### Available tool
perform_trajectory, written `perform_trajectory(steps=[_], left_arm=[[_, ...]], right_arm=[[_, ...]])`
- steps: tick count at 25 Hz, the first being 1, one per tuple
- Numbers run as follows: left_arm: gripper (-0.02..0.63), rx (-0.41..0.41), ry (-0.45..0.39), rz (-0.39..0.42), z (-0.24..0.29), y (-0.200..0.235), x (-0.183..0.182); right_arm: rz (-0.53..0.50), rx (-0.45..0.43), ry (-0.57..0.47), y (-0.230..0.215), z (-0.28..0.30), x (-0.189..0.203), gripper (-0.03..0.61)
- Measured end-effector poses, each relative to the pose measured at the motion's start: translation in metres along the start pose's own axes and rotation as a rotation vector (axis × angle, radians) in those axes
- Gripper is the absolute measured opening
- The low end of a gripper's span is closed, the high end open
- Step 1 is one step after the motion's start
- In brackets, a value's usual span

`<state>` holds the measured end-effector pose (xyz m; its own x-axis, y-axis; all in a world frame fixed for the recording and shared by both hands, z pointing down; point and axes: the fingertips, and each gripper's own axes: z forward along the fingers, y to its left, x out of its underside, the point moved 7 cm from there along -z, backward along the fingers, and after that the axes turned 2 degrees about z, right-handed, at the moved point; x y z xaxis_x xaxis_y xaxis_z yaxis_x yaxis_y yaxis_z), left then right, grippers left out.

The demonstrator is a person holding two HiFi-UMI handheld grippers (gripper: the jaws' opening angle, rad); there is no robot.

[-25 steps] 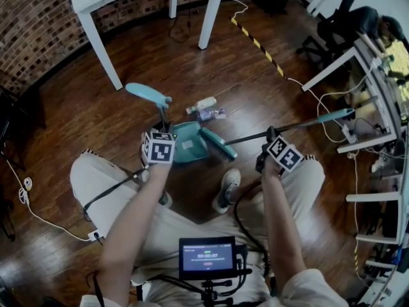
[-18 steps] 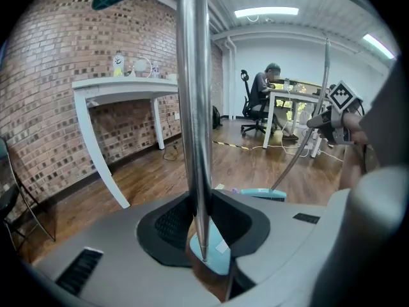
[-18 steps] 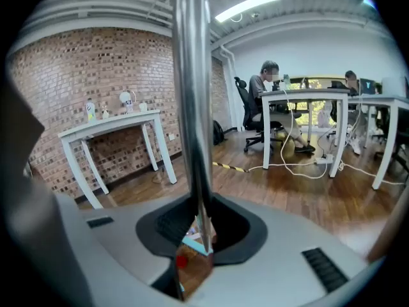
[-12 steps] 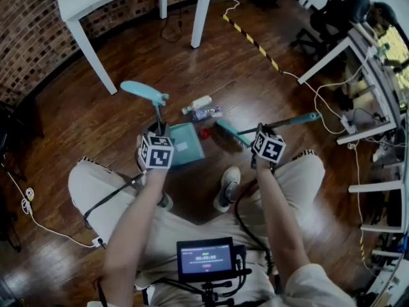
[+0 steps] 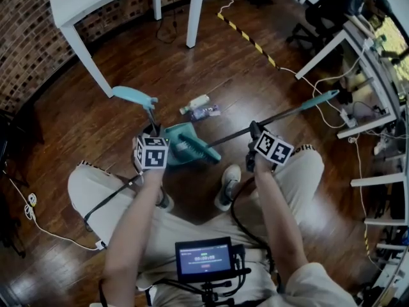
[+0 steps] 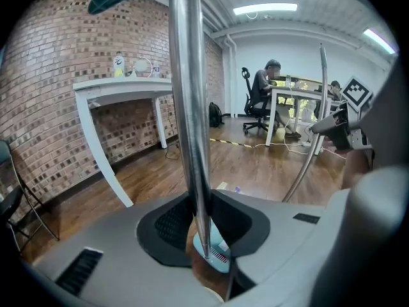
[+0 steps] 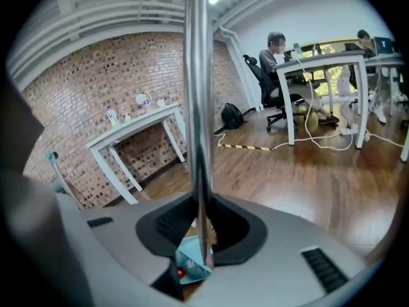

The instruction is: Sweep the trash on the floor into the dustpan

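Busy office floor out there, plenty around that's not part of the job!
Beyond the fingers (image 6: 96, 261) of the left gripper (image 6: 206, 238), a white table (image 6: 121, 87) stands against the brick wall (image 6: 51, 62) with small items on top, and a striped tape strip (image 6: 233, 144) crosses the wooden floor (image 6: 255, 171) further ahead. Past the fingers (image 7: 300, 235) of the right gripper (image 7: 201, 235), a seated person (image 7: 273, 75) works at a white desk (image 7: 326, 59), a dark bag (image 7: 231, 116) by the wall, a white cable (image 7: 332, 144) trailing underneath.

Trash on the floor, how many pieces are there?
2: a white bottle and a purple wrapper, side by side beyond the dustpan. A red bit sits at the dustpan; the broom may hide more.
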<state>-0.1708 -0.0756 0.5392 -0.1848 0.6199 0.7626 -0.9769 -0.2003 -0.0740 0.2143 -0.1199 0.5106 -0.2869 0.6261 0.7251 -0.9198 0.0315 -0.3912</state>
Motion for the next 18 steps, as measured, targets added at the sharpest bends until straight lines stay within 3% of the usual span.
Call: perform_trajectory(steps=[6,18], left_arm=[[0.077,0.009,0.021,-0.035,0.001,0.000,0.004],[0.077,0.015,0.032,-0.061,0.001,0.000,0.008]], right_arm=[[-0.114,0.026,-0.051,0.003,-0.006,-0.022,0.103],[-0.286,-0.121,-0.081,0.023,0.003,-0.116,0.102]])
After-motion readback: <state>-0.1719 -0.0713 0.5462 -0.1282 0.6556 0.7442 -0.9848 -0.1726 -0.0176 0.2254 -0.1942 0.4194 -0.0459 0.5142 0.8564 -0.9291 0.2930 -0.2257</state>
